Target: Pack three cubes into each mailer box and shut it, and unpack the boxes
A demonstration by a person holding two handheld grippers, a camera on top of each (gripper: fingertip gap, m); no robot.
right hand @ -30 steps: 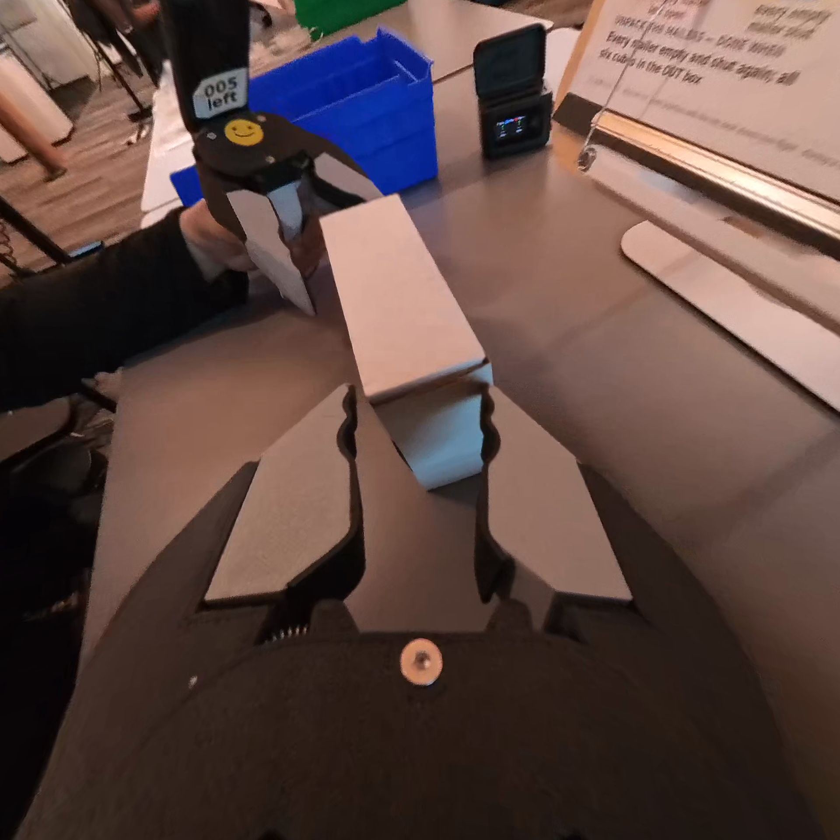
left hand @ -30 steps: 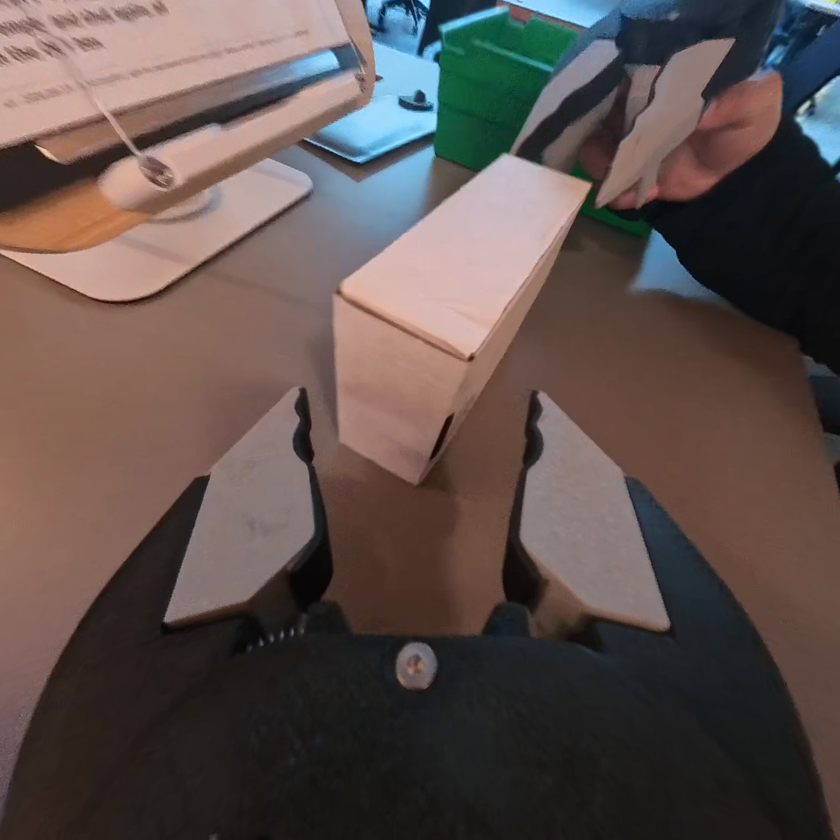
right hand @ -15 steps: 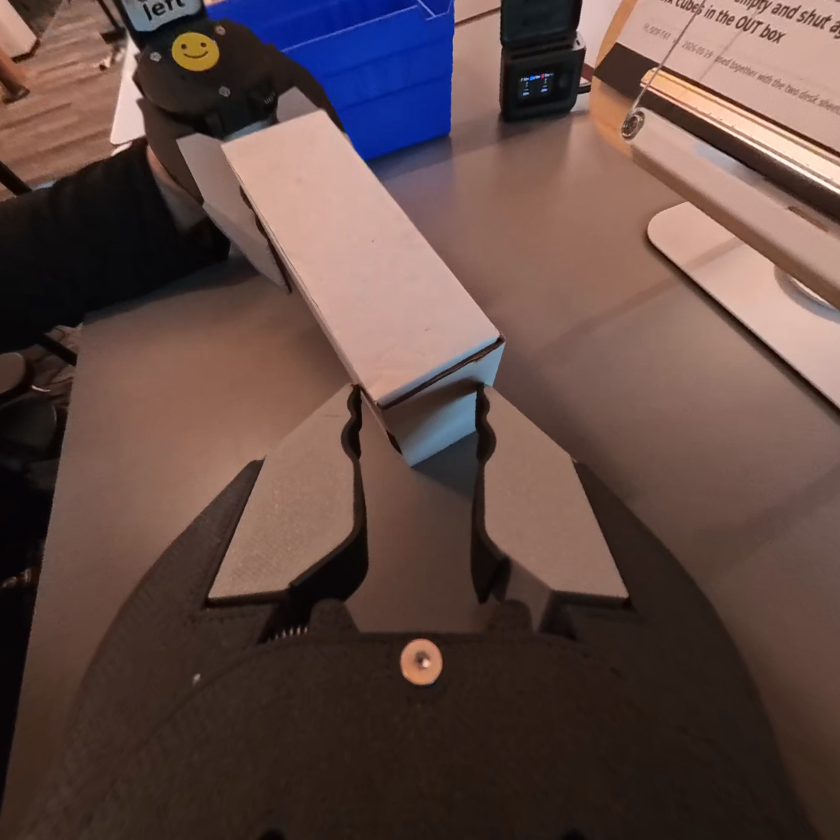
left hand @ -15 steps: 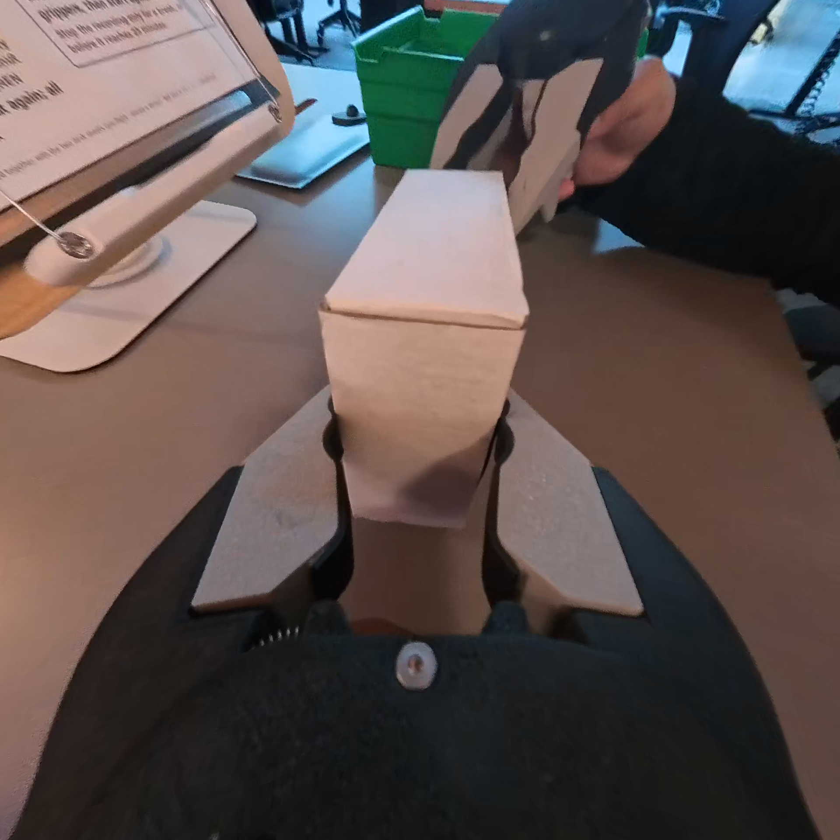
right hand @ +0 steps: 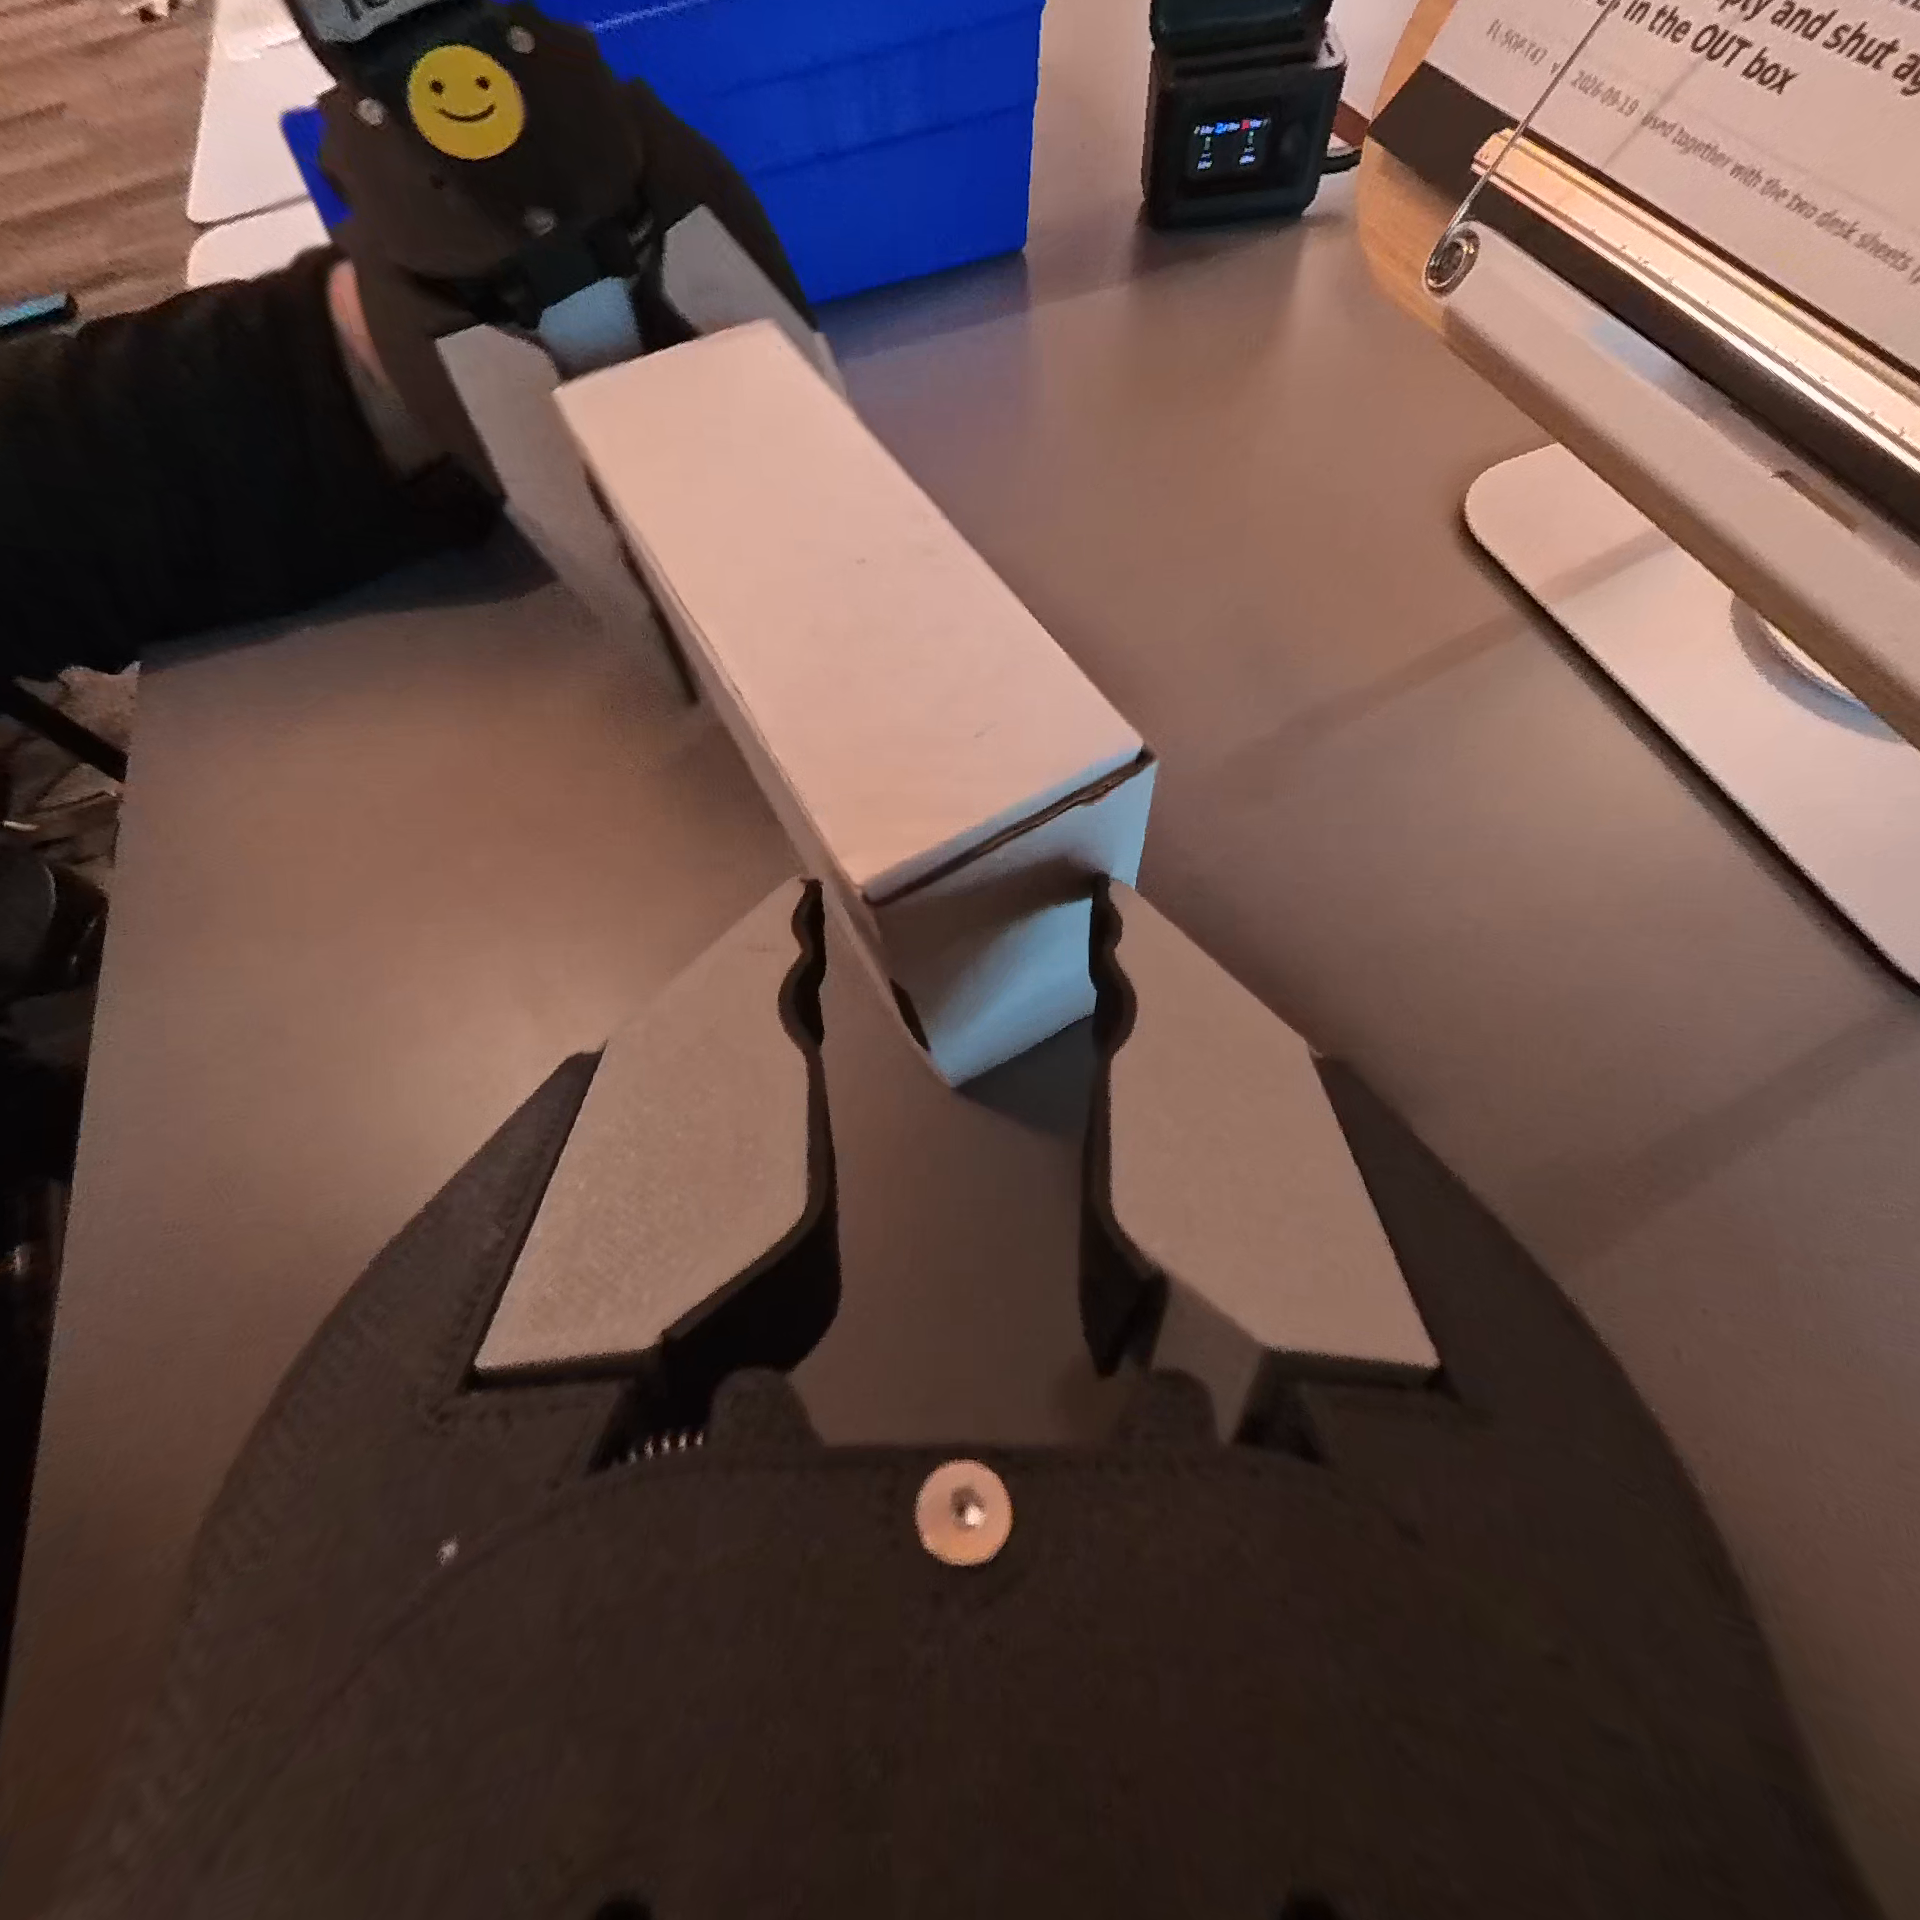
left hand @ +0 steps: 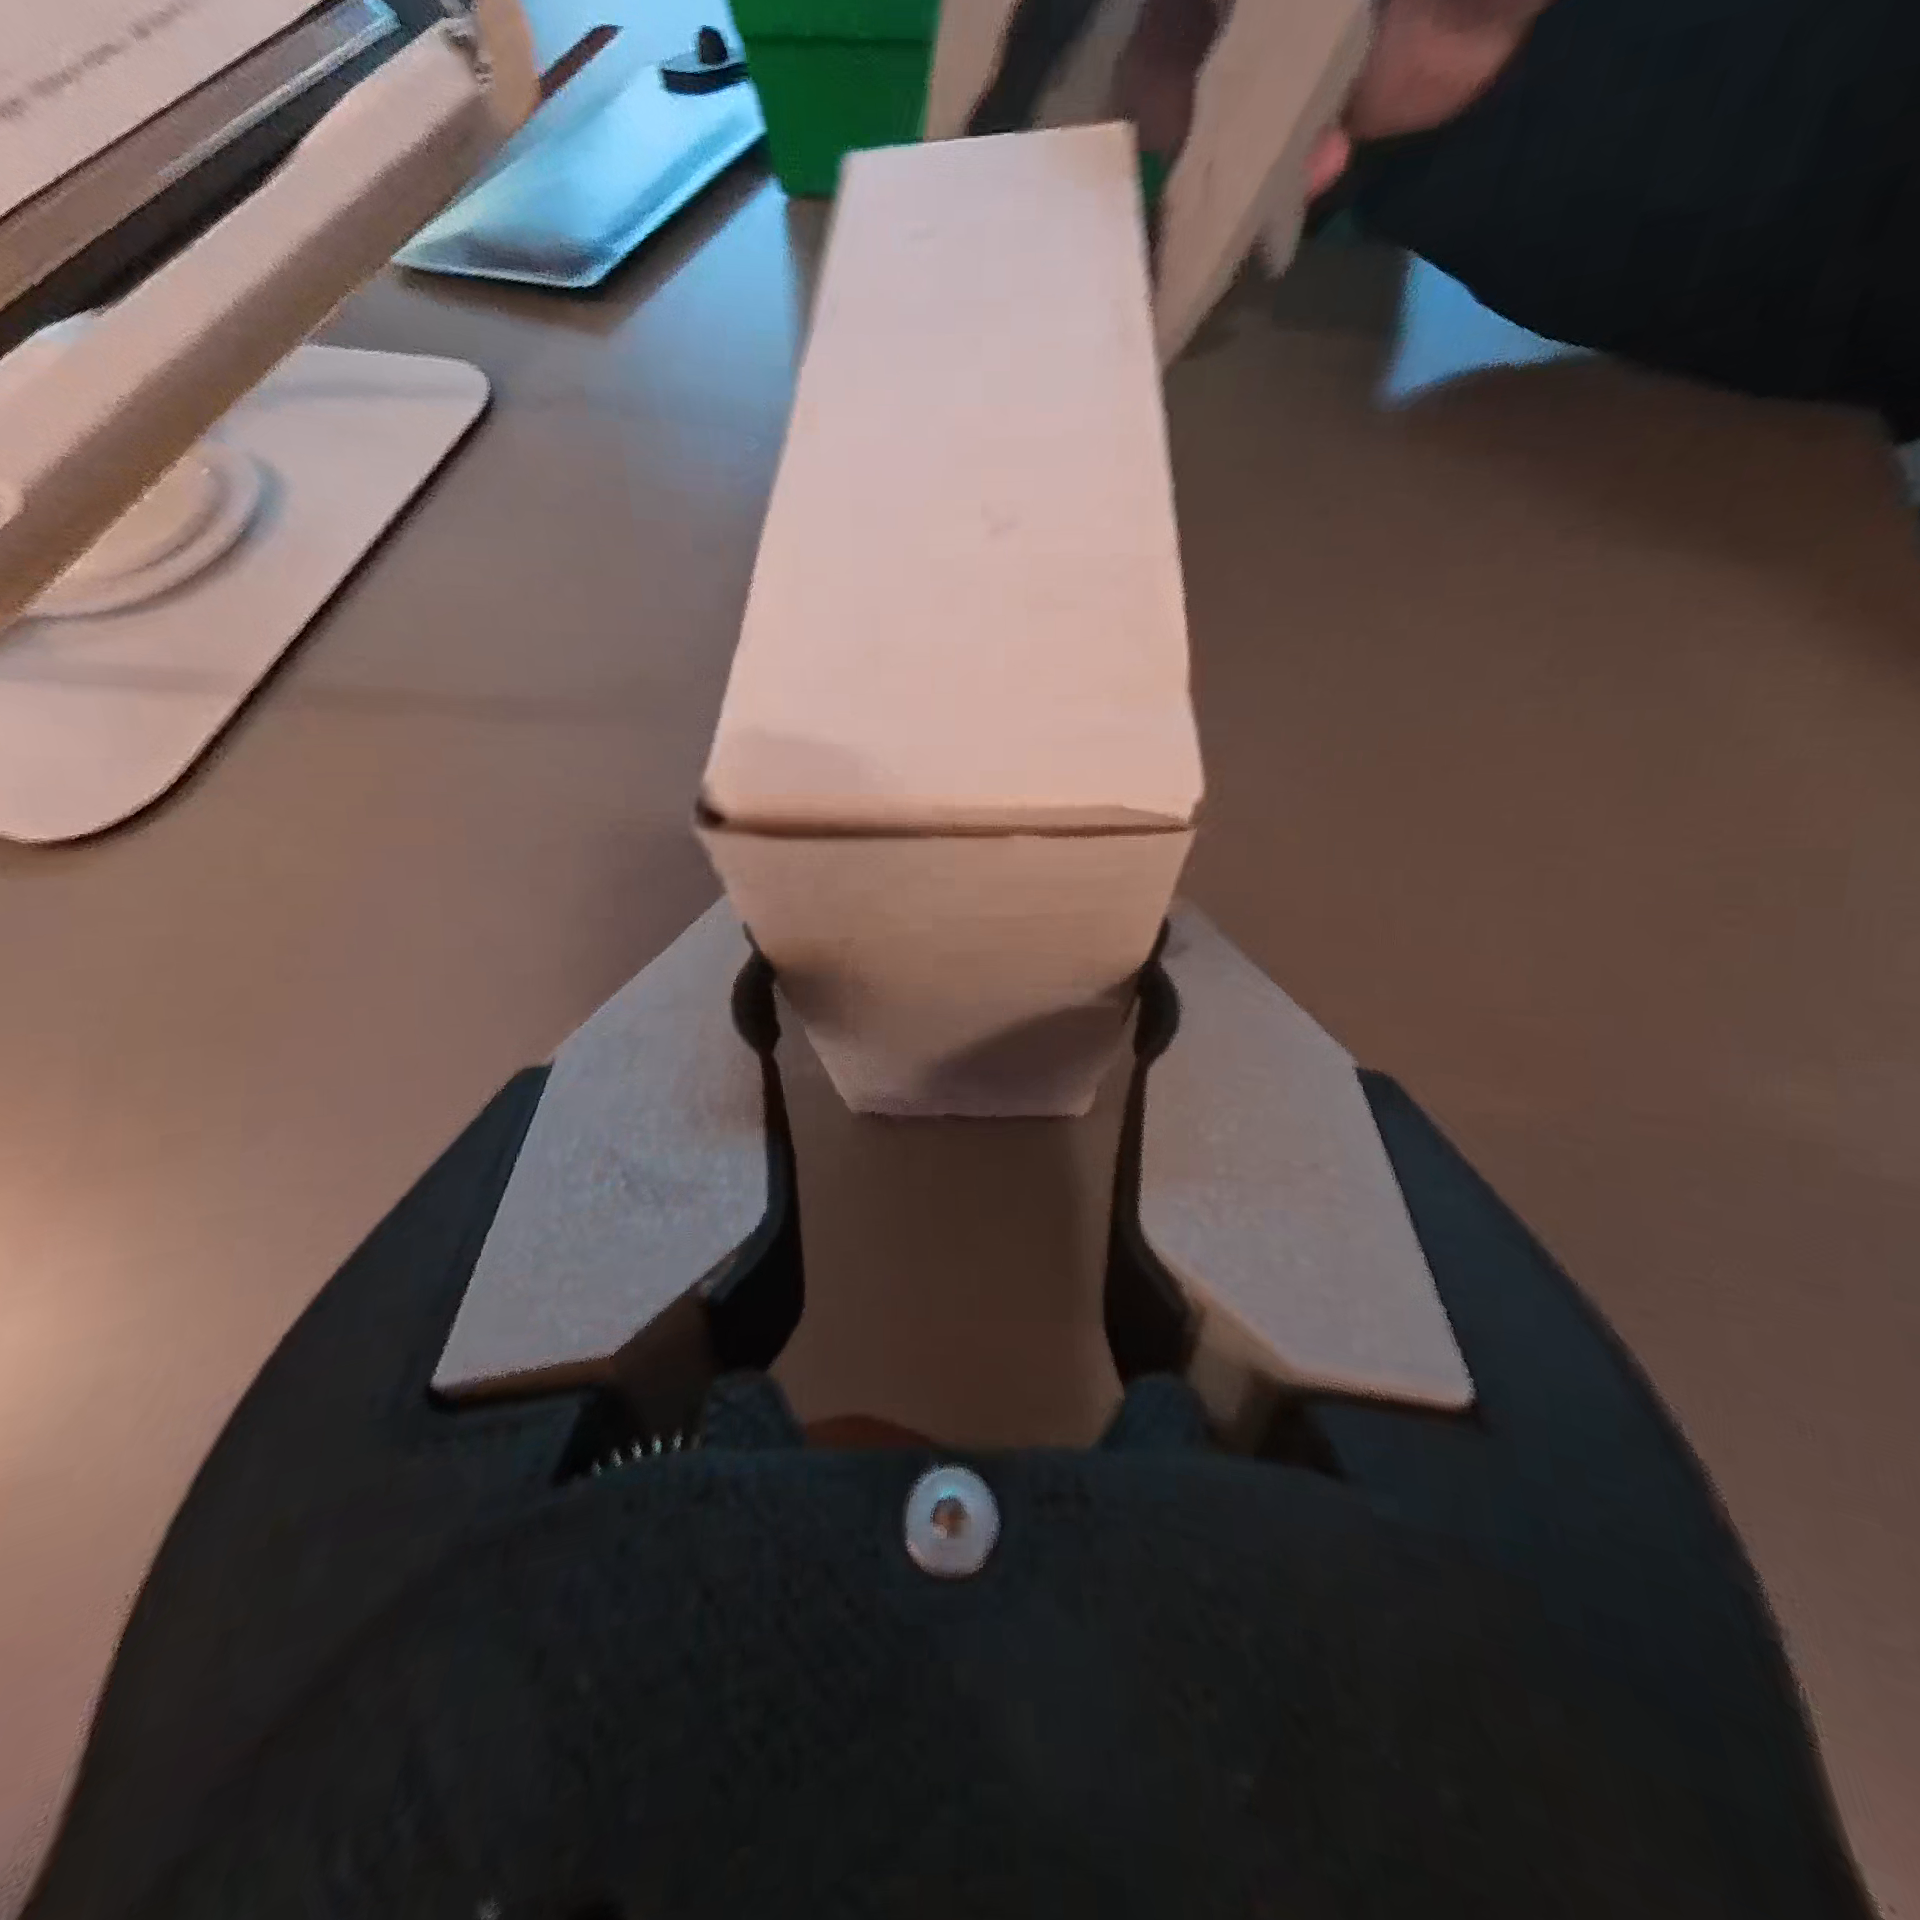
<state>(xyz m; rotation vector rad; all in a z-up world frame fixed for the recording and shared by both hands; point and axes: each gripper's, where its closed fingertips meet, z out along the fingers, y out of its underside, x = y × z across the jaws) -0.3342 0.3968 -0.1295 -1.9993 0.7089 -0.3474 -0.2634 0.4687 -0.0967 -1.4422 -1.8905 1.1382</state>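
A shut white mailer box [left hand: 966, 520] lies lengthwise between my two grippers, over the brown table [left hand: 1507, 831]. My left gripper [left hand: 951, 997] is shut on its near end, which is pinched narrow between the fingers. In the right wrist view the box [right hand: 831, 603] runs diagonally, and my right gripper [right hand: 956, 925] is shut on the end nearest it. The left gripper [right hand: 634, 343], with a yellow smiley sticker, shows at the box's far end there. The right gripper [left hand: 1127, 114] shows blurred at the far end in the left wrist view. No cubes are in view.
A green bin [left hand: 842, 94] stands behind the box on the right gripper's side, and a blue bin [right hand: 831, 135] on the left gripper's side. A document stand with a white base [left hand: 208, 582] and a small black device with a screen [right hand: 1236, 135] stand along the table's far side.
My left gripper moved up to the box end and shut on it. The box swung into line with the left gripper. My right gripper kept its hold on the other end.
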